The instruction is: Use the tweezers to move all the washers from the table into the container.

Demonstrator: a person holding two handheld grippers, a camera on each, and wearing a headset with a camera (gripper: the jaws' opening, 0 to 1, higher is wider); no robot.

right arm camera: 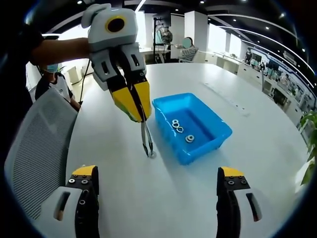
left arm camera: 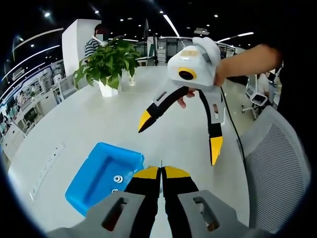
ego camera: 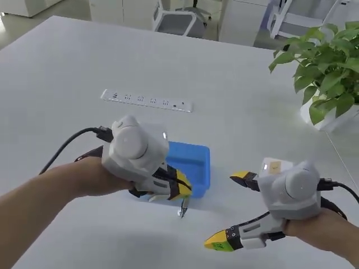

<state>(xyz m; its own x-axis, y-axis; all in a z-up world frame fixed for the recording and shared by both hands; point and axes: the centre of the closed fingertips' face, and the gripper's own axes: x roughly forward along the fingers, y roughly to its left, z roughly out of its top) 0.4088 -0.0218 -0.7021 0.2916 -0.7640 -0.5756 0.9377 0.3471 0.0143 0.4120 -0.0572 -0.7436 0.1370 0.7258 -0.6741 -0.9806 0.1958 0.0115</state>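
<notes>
no text, label, brand or number can be read on anything here.

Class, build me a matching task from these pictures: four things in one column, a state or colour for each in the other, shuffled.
1 left claw
2 right claw
3 container
4 plant

A open, holding nothing
B holds washers
C green, leafy
D shut on tweezers

Pairs: 1-D, 2-A, 3-B, 4-C
</notes>
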